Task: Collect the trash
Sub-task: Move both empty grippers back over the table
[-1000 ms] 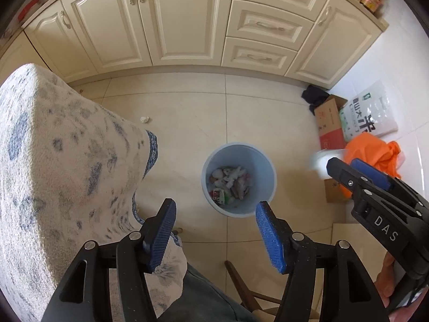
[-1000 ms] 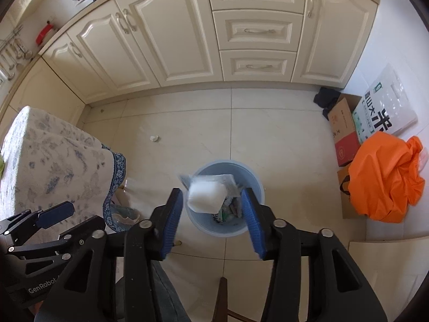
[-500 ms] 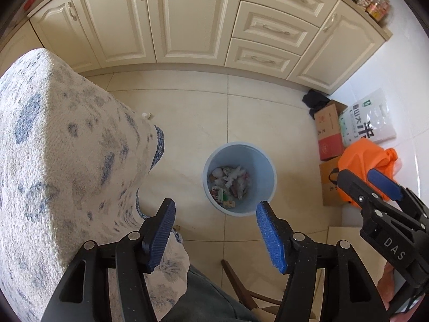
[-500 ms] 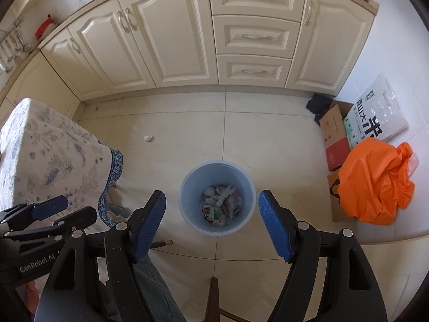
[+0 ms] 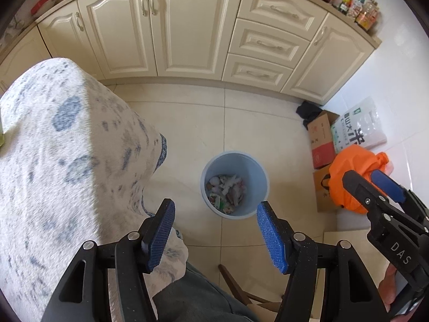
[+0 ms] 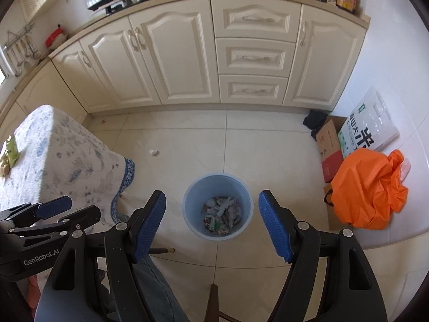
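Note:
A light blue bin (image 5: 252, 169) stands on the tiled floor, holding crumpled paper and wrappers (image 5: 226, 190). My left gripper (image 5: 214, 206) hangs high above its near rim, open and empty. In the right wrist view the bin (image 6: 218, 185) sits between the fingers of my right gripper (image 6: 211, 196), which is also open with nothing in it. Each gripper shows at the edge of the other's view: the right one (image 5: 375, 182), the left one (image 6: 67, 209). A small white scrap (image 6: 153, 152) lies on the floor beyond the bin, toward the table.
A table with a blue-flowered cloth (image 6: 67, 155) fills the left side, with a green item (image 6: 10, 147) on it. An orange bag (image 6: 367, 193), cardboard boxes (image 6: 331, 145) and a white sack (image 6: 367, 123) crowd the right wall. Cream cabinets (image 6: 187, 53) stand behind. A wooden chair part (image 6: 213, 303) is near.
A second ago my right gripper held a white crumpled piece over the bin; its jaws have opened and the piece is gone from them. Both grippers have risen away from the bin.

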Available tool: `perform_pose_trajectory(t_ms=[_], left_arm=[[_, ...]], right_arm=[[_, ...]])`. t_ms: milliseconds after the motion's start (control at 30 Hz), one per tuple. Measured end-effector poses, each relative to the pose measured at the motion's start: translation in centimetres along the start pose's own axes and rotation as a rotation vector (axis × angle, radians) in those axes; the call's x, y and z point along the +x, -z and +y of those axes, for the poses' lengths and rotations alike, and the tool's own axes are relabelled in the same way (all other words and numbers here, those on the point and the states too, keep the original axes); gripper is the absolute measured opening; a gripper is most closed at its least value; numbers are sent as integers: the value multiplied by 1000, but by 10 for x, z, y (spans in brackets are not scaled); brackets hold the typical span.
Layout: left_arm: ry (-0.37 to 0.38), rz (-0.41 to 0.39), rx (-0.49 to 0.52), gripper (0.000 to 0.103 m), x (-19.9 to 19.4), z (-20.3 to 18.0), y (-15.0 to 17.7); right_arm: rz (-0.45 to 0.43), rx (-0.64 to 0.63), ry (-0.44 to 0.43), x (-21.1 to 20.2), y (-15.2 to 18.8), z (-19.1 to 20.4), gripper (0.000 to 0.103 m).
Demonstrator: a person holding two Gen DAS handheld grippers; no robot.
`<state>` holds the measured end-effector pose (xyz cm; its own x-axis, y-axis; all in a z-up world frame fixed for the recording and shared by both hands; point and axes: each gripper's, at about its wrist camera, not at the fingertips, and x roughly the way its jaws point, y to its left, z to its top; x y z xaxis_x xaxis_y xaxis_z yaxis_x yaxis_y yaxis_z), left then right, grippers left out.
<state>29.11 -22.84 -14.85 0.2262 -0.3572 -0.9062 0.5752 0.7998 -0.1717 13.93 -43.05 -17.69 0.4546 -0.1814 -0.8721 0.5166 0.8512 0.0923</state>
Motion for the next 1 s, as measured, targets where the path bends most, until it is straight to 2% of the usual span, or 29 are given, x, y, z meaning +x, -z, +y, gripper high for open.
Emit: perform_pose_trajectory(t_ms=[233,433,700,1000], left_arm=[[10,-105,-42,60,-56,27,39],[-57,-183,-133,65,-100,66,74],[-140,-211,-302,65,-140,127,115],[-204,-217,-476,65,-172,193,144]], right_arm=[[-60,-50,-62,-28,2,29,73],[-78,-119,-130,-32,-2,73,73],[-55,-274,-253,-31,0,155,73],[-28,-416,-334,-24,-4,247,73]])
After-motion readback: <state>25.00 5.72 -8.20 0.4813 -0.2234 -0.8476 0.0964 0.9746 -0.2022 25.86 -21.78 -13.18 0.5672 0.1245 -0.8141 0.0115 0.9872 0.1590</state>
